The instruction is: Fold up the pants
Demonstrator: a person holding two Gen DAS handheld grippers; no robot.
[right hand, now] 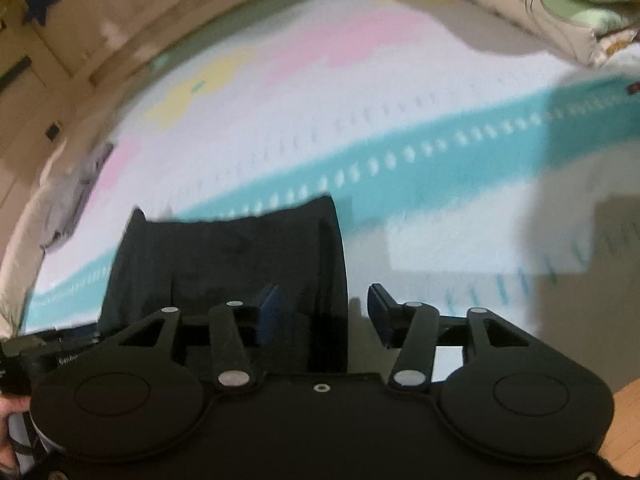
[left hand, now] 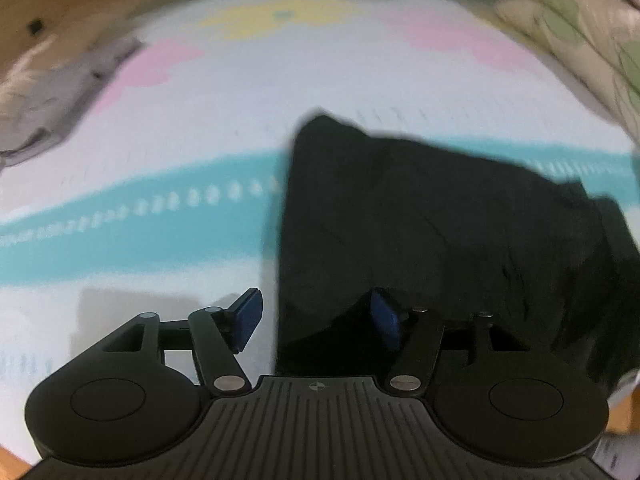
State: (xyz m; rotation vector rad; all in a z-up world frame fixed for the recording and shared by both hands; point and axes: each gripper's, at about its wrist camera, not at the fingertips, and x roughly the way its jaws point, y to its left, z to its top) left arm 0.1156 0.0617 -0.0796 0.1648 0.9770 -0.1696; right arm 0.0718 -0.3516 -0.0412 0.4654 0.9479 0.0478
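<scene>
Setting: a pale play mat (left hand: 200,128) with a wide teal stripe, pink and yellow patches and rows of small white marks; both views are motion-blurred.
Pants: black pants (left hand: 420,220) lie on the mat as a compact, roughly rectangular folded bundle; it crosses the teal stripe. In the right wrist view the same bundle (right hand: 224,256) sits left of centre.
Left gripper: the left gripper (left hand: 316,320) hangs over the bundle's left edge, jaws apart. One blue pad is over bare mat, the other over the black cloth. Neither pad presses the fabric; nothing is grasped.
Right gripper: the right gripper (right hand: 324,312) straddles the bundle's right edge, jaws spread and released. The left pad is above the cloth, the right pad above the mat.
Surroundings: a floral quilt (left hand: 580,32) lies bunched at the mat's far right; grey clothing (left hand: 52,112) lies at the far left.
</scene>
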